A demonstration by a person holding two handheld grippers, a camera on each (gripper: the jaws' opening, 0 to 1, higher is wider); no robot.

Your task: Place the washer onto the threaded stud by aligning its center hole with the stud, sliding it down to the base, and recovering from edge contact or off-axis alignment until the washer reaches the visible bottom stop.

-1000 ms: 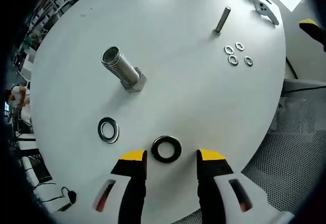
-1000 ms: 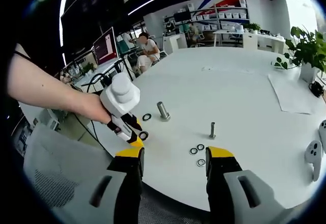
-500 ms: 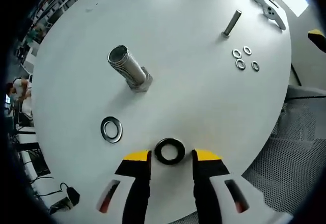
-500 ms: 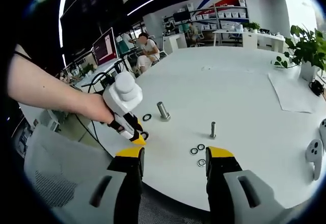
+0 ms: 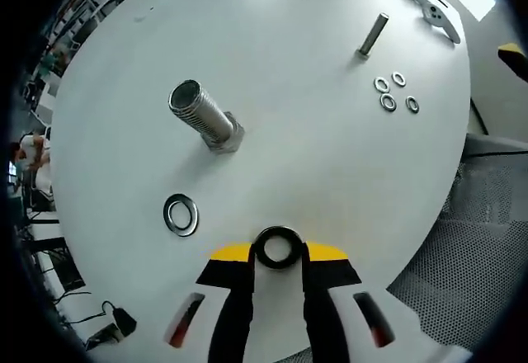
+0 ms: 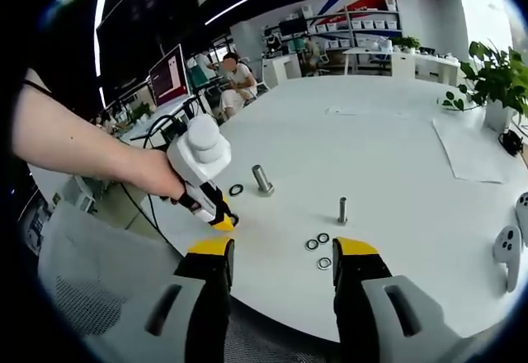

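black washer (image 5: 278, 248) pinched between left hand-held gripper (image 5: 278, 254) jaws.

Open-plan office, probably; round white table (image 6: 396, 157); beyond it a monitor (image 6: 167, 74), shelving (image 6: 375, 25); potted plant (image 6: 495, 82) beside it.
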